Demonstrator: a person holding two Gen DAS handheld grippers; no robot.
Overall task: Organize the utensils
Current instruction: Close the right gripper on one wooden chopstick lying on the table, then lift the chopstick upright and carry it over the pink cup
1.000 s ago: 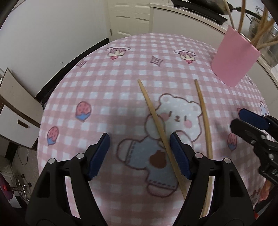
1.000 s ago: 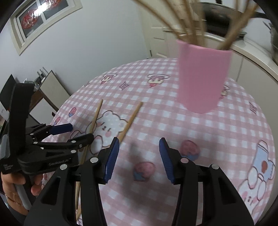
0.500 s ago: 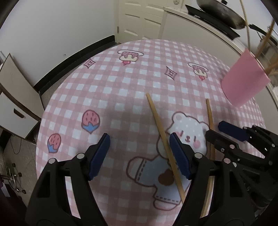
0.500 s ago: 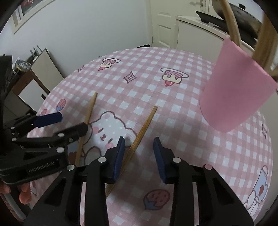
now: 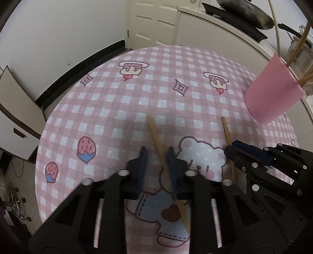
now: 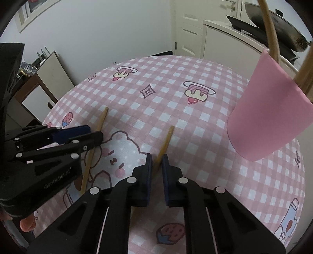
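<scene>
Two wooden chopsticks lie apart on the pink checked tablecloth (image 5: 156, 88). My left gripper (image 5: 156, 154) straddles the left chopstick (image 5: 154, 132); its blurred jaws are closing, with a gap still showing beside the stick. The right chopstick (image 6: 166, 140) runs between the pads of my right gripper (image 6: 156, 156), whose jaws are closing and squeeze it in a narrow gap. Each gripper also shows from the side in the other view: the right gripper (image 5: 229, 147) over the right chopstick (image 5: 226, 129), the left gripper (image 6: 95, 131) over the left chopstick (image 6: 102, 119). A pink cup (image 6: 270, 109) holds several chopsticks (image 6: 271, 35).
The pink cup (image 5: 273, 93) stands at the table's far right edge. Behind it a counter carries a dark wok (image 5: 244, 11). A low white cabinet (image 5: 17, 117) stands off the table's left side. A hand (image 6: 26, 224) holds the left gripper.
Both grippers' jaws have narrowed sharply. The left one shifted so its chopstick lies between the pads. The right one slid left from bare cloth onto the right chopstick.
</scene>
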